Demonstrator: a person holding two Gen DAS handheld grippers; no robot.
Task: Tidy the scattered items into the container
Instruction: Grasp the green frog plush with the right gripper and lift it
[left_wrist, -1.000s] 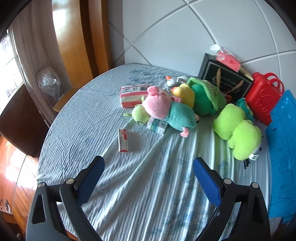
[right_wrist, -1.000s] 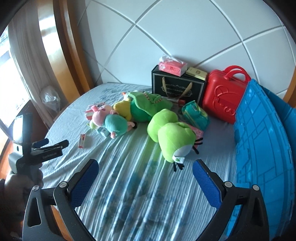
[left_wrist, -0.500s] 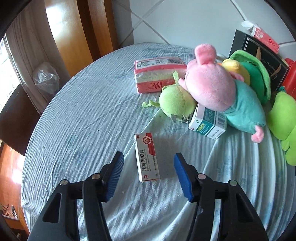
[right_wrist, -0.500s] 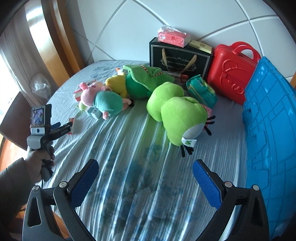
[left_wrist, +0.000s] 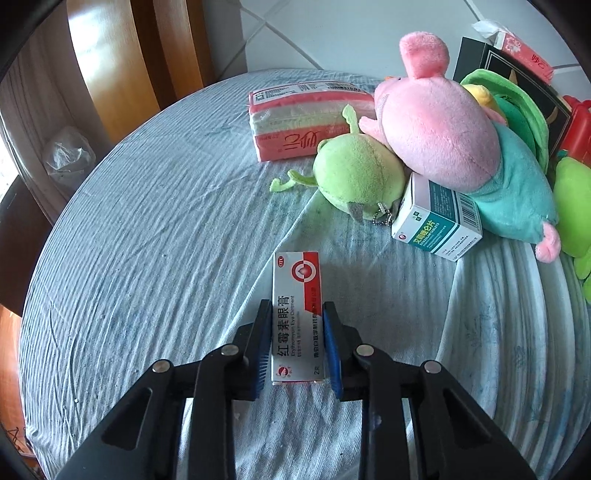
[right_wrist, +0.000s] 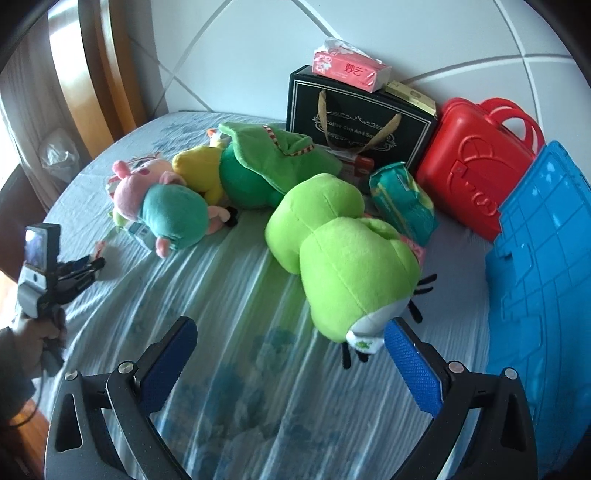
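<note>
A white-and-red ointment box (left_wrist: 297, 295) lies flat on the striped blue sheet (left_wrist: 166, 240). My left gripper (left_wrist: 295, 310) is closing on it, and both blue pads touch its long sides. The right wrist view shows that gripper (right_wrist: 86, 267) low at the bed's left edge, held by a hand. My right gripper (right_wrist: 290, 334) stands open above the sheet, its right finger close to the big green plush (right_wrist: 343, 258), nothing between its fingers. A blue plastic container (right_wrist: 543, 258) stands at the right.
Behind the ointment box lie a small green plush (left_wrist: 356, 177), a teal-and-white medicine box (left_wrist: 436, 225), a pink pig plush (left_wrist: 436, 122) and a red tissue pack (left_wrist: 295, 122). A black gift bag (right_wrist: 354, 110) and a red case (right_wrist: 476, 166) stand against the wall.
My left gripper came down over the ointment box and its jaws narrowed from wide open to touching the box. My right gripper sank and moved closer to the big green plush, staying open.
</note>
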